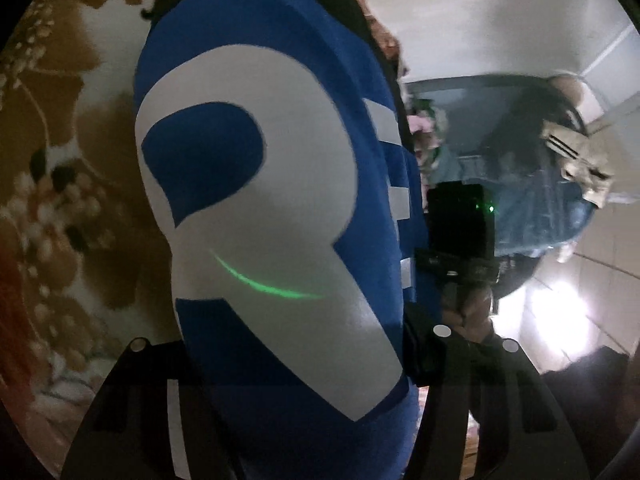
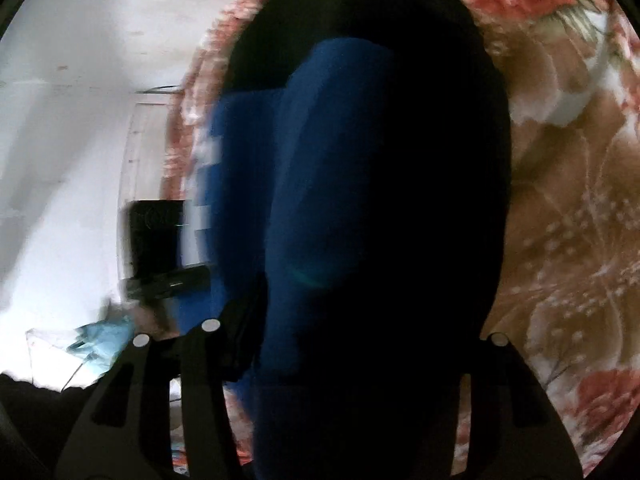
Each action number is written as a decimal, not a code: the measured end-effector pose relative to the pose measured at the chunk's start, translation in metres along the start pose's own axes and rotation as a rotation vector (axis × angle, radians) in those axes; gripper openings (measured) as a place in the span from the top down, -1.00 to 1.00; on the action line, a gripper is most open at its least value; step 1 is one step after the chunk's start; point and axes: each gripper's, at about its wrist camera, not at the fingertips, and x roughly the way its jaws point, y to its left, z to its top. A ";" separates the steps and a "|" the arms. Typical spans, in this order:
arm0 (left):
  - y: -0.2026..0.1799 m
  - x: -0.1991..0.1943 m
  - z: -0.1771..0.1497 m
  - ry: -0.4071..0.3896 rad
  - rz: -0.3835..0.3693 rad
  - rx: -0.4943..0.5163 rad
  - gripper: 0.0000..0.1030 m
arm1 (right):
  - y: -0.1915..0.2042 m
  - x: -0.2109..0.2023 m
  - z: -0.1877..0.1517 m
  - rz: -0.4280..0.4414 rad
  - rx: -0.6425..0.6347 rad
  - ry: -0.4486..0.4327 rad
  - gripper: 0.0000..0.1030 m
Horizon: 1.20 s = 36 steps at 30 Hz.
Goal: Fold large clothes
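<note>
A blue garment (image 1: 280, 60) with a large white print fills the left wrist view, draped up and over my left gripper (image 1: 304, 344). The cloth runs between both fingers and the jaws are shut on it; the pads are hidden. In the right wrist view the same garment (image 2: 320, 180) looks dark blue to black. It bunches between the fingers of my right gripper (image 2: 336, 336), which is shut on it. Each view shows the other gripper as a black body beside the cloth: the right gripper (image 1: 460, 220), held by a hand, and the left gripper (image 2: 156, 236).
A floral bedspread (image 1: 60, 200) in brown, white and red lies under the garment and also shows as the bedspread (image 2: 568, 200) on the right. Clothes (image 1: 540, 200) hang on a rack by a pale wall. A light blue cloth (image 2: 104, 340) lies low on the left.
</note>
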 end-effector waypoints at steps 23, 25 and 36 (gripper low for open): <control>-0.048 0.026 -0.018 0.053 0.121 0.101 0.24 | -0.037 0.010 -0.024 0.049 0.093 -0.065 0.31; -0.050 0.024 -0.022 0.066 0.114 0.093 0.24 | -0.032 -0.006 -0.037 0.055 0.093 -0.098 0.31; -0.184 0.086 -0.068 0.191 0.085 0.296 0.24 | -0.027 -0.121 -0.140 0.104 0.110 -0.297 0.32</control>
